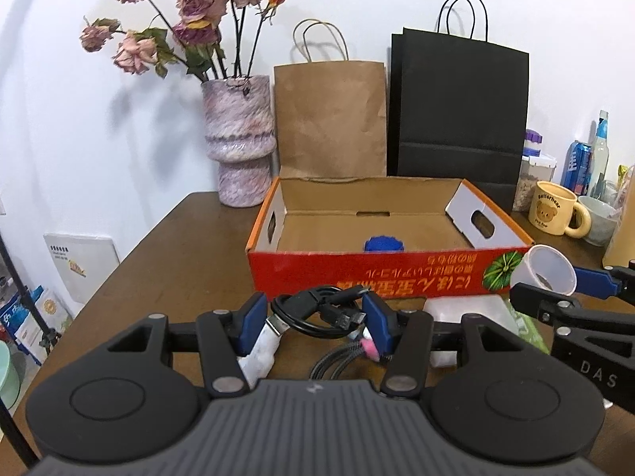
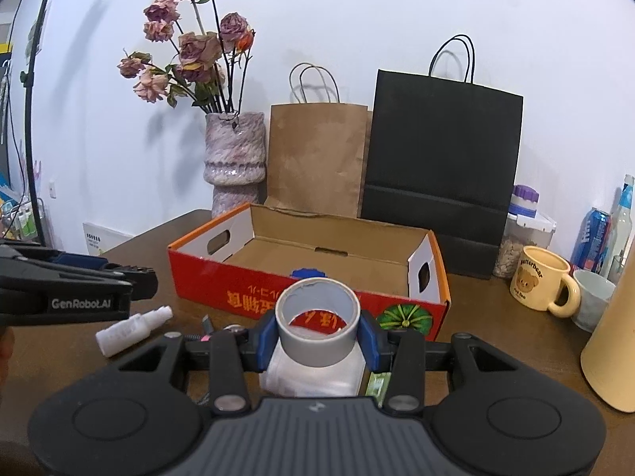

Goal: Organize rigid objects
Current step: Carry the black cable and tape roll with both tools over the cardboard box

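- On the brown table [image 1: 178, 246], the red cardboard box [image 2: 301, 297] holds only 1 blue lid [image 1: 384, 244]; most sorting remains.
- Right gripper [image 2: 317, 337] pinches a grey tape roll [image 2: 317, 317] short of the box.
- Left gripper [image 1: 317, 313] clamps a coiled black cable [image 1: 317, 309].
- Only the right view shows the white dropper bottle [image 2: 131, 329] lying free.

Left gripper [image 1: 315, 313] and right gripper [image 2: 317, 335] angle downward, jaws each clamped on something.
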Available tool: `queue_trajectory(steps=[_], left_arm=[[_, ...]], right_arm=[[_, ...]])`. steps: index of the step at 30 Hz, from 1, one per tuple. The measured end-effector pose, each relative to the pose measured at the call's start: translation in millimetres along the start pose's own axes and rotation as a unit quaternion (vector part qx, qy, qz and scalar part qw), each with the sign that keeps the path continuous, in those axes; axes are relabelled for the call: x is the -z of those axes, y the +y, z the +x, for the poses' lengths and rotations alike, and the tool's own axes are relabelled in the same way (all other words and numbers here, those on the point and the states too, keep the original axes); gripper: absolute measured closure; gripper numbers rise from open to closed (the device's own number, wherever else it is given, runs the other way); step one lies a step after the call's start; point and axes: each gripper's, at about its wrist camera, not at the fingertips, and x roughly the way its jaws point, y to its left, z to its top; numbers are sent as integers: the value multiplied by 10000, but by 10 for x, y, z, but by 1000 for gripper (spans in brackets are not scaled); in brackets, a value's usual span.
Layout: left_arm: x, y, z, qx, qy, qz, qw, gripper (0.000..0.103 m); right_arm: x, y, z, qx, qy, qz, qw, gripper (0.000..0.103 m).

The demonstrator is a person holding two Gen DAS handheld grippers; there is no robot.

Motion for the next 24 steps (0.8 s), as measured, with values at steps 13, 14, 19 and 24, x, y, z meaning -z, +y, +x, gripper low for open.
queue_trajectory(steps=[13,14,19,24], left_arm=[[-275,-117,263,14,-179,16,9998,49],[-295,-124,284,15,-191,13,9998,49],[-379,-153,411,6,-203,-32,9998,49],[-466,-174,540,19,-227,-121,9997,49]], right_arm=[[-243,-89,343,44,-123,9,9999,61],[-259,-94,367,46,-133,15,9999,61],[-343,-139,494,65,-180,53,9998,61],[-423,-182,627,95,-215,92,9997,61]])
